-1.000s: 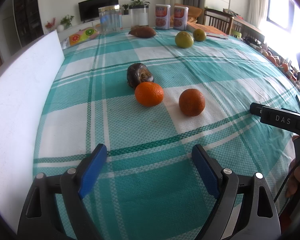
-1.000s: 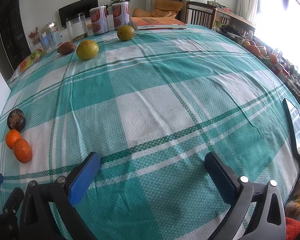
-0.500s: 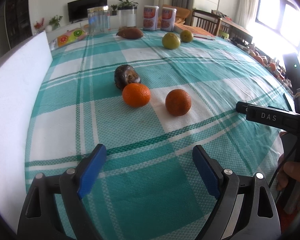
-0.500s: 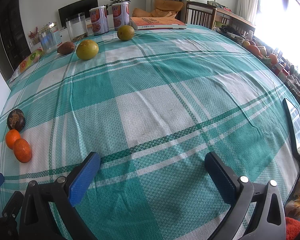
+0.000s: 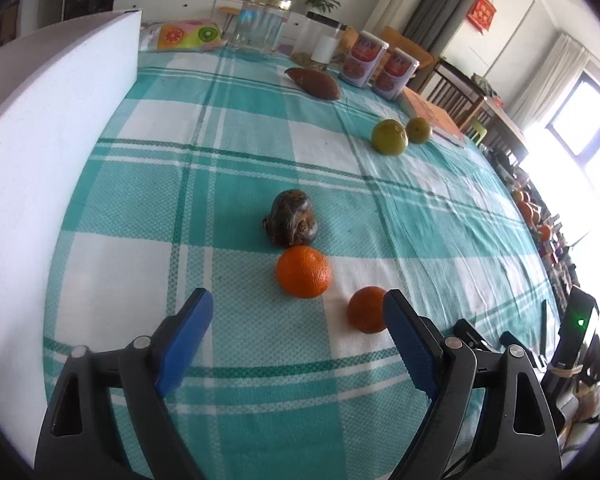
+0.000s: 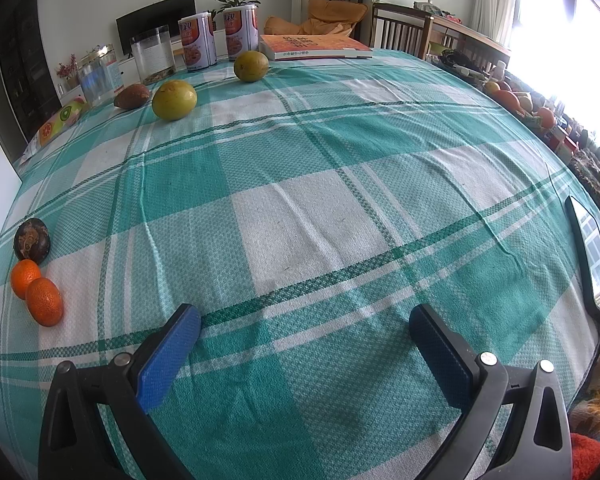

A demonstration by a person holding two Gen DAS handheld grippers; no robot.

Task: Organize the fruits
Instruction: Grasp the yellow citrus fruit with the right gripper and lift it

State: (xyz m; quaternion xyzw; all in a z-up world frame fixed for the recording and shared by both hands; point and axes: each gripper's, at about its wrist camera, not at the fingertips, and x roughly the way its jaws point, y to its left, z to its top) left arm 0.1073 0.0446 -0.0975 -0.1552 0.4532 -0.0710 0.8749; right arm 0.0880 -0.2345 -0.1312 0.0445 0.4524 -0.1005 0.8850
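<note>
Two oranges lie on the checked tablecloth: one (image 5: 303,271) just ahead of my open left gripper (image 5: 296,320), the other (image 5: 366,309) beside its right finger. A dark brown wrinkled fruit (image 5: 292,218) lies just behind them. Two yellow-green citrus fruits (image 5: 389,137) (image 5: 419,130) and a brown oblong fruit (image 5: 312,83) lie farther back. My right gripper (image 6: 305,332) is open and empty over bare cloth. In the right wrist view the oranges (image 6: 44,301) (image 6: 25,277) and the dark fruit (image 6: 31,238) lie far left, the citrus fruits (image 6: 174,99) (image 6: 251,65) at the back.
A white foam board (image 5: 40,152) runs along the table's left edge. Two cans (image 5: 363,64), two clear jars (image 5: 262,26) and a book (image 6: 312,47) stand at the back. A phone or tablet (image 6: 592,252) lies near the right edge. The right gripper's body (image 5: 572,344) shows at lower right.
My left gripper has moved forward and turned left, so the oranges now sit close to its fingertips. The right gripper has not moved.
</note>
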